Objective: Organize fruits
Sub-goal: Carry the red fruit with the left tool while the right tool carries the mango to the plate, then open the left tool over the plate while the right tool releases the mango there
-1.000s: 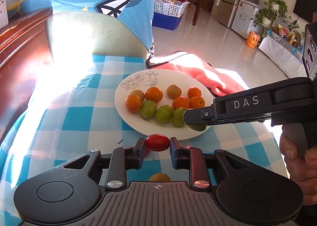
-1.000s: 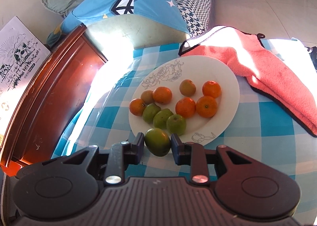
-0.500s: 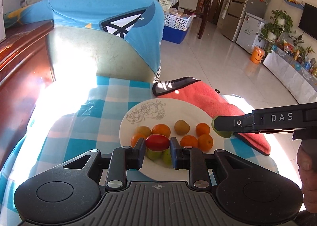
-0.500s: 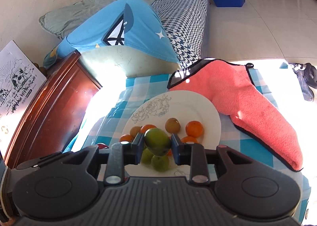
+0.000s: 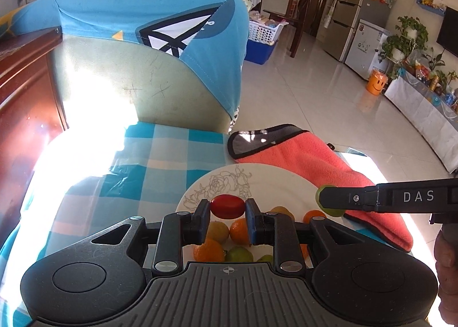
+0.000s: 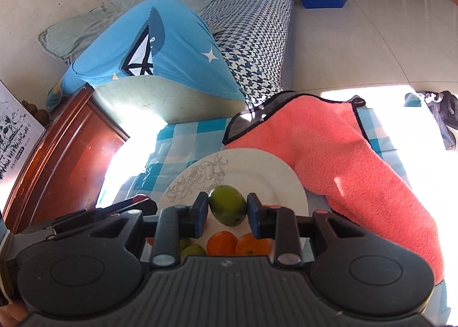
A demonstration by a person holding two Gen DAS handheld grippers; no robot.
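- A blue-and-white checked tablecloth [image 5: 160,155] covers the table in a sunlit living room.
- The left gripper [image 5: 227,212] is clenched on a small red oval tomato [image 5: 227,206], held above the plate.
- The right gripper [image 6: 227,211] grasps a round green fruit [image 6: 227,209], also above the plate.
- Below them, the white round plate with a drawn rose [image 6: 257,166] holds oranges [image 6: 221,242] and green fruits.
- A coral fleece towel [image 6: 343,161] lies touching the plate's right rim.
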